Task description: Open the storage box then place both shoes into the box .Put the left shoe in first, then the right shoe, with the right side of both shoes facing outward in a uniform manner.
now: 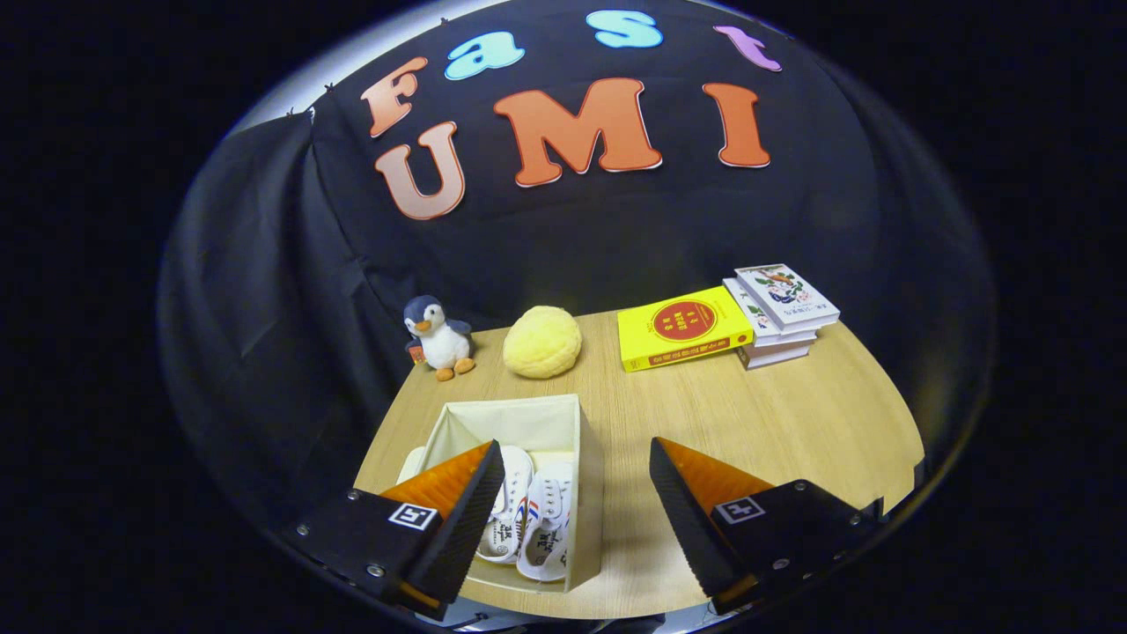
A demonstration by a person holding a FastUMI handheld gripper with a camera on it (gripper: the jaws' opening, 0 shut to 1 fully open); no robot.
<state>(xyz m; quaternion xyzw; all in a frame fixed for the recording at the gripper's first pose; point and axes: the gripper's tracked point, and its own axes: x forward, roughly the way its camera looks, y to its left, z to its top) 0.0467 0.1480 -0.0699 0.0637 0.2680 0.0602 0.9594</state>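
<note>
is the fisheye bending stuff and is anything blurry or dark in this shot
Gripper view: the table edge curves strongly from fisheye distortion; the open fingers look oversized up close; the shoes inside the storage box are sharp and well lit; the cloth wall is dim.

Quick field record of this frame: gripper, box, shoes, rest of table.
gripper: open, fingers spread, holding nothing
box: open, on the table, partly between the fingers
shoes: both inside the box, side by side
penguin: beyond the box, at the table's back edge
yellow plush: beside the penguin
yellow book: lying flat, next to the book stack
task state: both shoes look placed
</note>
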